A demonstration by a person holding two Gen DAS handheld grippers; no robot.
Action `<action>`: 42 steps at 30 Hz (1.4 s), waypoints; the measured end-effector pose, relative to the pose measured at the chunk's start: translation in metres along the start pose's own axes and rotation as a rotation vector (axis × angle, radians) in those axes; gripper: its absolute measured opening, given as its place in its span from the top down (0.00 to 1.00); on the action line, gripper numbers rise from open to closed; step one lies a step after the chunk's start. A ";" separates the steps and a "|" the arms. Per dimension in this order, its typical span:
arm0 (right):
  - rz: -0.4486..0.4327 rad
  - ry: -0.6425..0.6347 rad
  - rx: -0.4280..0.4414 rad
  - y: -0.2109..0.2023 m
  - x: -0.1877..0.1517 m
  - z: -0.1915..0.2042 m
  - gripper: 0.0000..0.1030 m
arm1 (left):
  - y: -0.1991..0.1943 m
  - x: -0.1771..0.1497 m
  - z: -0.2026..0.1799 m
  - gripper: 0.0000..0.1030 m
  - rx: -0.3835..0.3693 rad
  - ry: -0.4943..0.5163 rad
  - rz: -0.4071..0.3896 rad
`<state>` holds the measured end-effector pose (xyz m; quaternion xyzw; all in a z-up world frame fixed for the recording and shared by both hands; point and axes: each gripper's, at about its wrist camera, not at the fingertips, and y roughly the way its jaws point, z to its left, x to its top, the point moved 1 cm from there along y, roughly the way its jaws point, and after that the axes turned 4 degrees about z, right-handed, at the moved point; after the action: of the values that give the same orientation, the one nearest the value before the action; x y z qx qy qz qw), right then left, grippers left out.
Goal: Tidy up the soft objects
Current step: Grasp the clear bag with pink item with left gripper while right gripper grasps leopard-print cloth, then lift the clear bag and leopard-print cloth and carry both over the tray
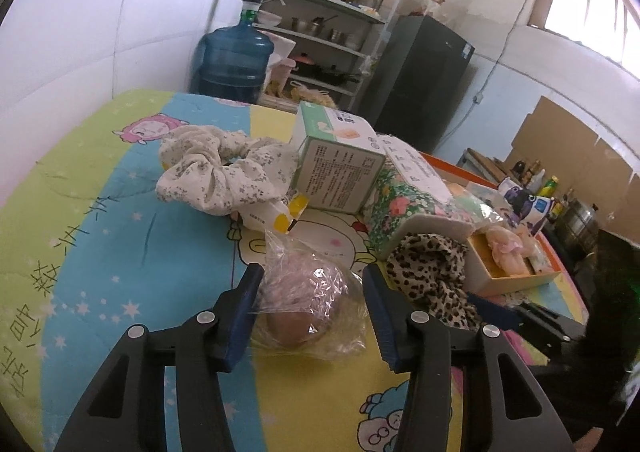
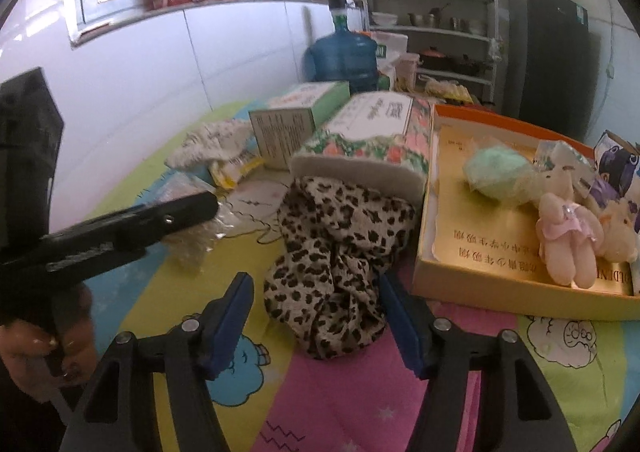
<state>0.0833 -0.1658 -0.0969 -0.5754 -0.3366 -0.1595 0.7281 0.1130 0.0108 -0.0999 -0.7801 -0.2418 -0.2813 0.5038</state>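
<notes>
My left gripper point(image 1: 312, 276) is open, its jaws on either side of a clear plastic bag point(image 1: 308, 300) holding a soft pinkish-brown object on the cartoon quilt. My right gripper point(image 2: 316, 284) is open around a leopard-print cloth point(image 2: 340, 248), which also shows in the left wrist view point(image 1: 432, 272). An orange-rimmed box point(image 2: 496, 284) at the right holds a green puff point(image 2: 496, 172) and small plush toys point(image 2: 568, 232). A white floral scrunchie point(image 1: 216, 168) lies at the back left. The left gripper's arm point(image 2: 120, 228) crosses the right wrist view.
A green-and-white carton point(image 1: 340, 164) and a floral tissue pack point(image 2: 372, 136) stand behind the cloth. A yellow-white packet point(image 1: 276, 212) lies under the scrunchie. A blue water jug point(image 1: 236, 60), shelves point(image 1: 332, 12) and a dark fridge point(image 1: 420, 80) stand beyond the bed.
</notes>
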 end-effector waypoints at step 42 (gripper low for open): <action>-0.189 0.023 0.009 -0.075 0.010 -0.019 0.89 | -0.046 0.012 -0.059 0.50 -0.021 0.113 -0.125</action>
<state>0.0495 -0.2037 -0.0375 -0.5359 -0.3818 -0.2325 0.7162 0.0801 -0.0252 -0.0418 -0.7517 -0.2583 -0.3582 0.4898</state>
